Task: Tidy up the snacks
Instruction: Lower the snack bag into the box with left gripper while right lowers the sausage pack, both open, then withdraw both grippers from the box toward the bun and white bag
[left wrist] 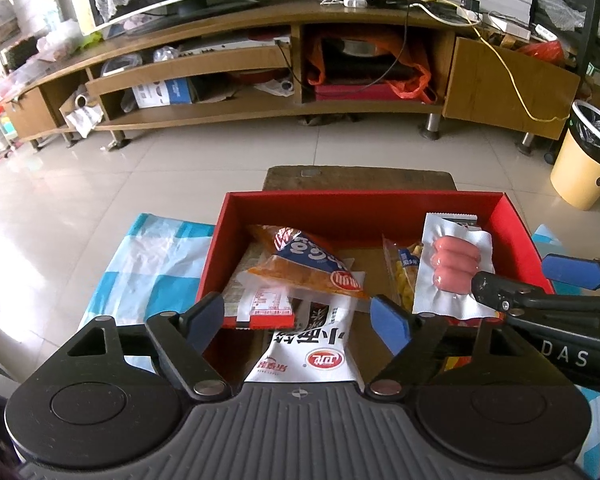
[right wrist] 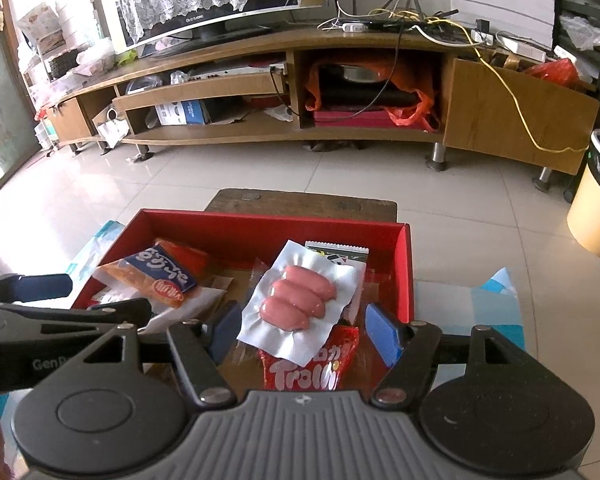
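Both tools hover over the red box (left wrist: 512,220) of snacks: the left tool (left wrist: 298,314) spread and empty above a white packet (left wrist: 312,344) at the box's near edge. The right tool (right wrist: 300,330), spread too, flanks the sausage pack (right wrist: 300,300), which lies directly ahead inside the box, long axis running away from it.

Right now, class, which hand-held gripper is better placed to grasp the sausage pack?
Right, probably. The sausage pack lies between the open right hand-held gripper's fingers, while the left hand-held gripper hangs open over the white packet instead.
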Demonstrator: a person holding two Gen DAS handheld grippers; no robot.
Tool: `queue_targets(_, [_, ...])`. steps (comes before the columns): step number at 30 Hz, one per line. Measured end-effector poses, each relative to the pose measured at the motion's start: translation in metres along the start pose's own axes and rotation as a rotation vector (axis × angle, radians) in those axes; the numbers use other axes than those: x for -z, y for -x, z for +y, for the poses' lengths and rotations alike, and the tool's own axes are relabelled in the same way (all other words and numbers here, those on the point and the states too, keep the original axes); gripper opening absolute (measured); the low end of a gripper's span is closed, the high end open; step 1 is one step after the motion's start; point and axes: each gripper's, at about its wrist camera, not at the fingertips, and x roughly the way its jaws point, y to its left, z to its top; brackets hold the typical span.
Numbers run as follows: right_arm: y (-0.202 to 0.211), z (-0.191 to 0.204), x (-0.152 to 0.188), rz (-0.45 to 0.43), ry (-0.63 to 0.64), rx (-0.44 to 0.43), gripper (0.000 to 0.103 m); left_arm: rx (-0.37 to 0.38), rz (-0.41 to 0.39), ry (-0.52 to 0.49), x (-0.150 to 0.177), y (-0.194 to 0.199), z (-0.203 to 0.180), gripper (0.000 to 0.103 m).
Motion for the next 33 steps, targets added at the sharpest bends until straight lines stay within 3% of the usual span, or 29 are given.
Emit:
queue_targets(16, [0.039, 0.008, 0.021, -0.007, 0.048, -0.009, 0.070, 0.009, -0.007, -0.006, 0.031, 0.038, 0.016, 0.089])
queue_targets(29, [0.061, 0.016, 0.060, 0.047, 0.096, -0.031, 0.070, -0.020, 0.142, 0.020, 0.104, 0.052, 0.058, 0.090])
queue_targets(33, [0.066, 0.019, 0.068, 0.056, 0.111, -0.040, 0.070, -0.011, 0.200, 0.080, 0.124, 0.054, 0.071, 0.091])
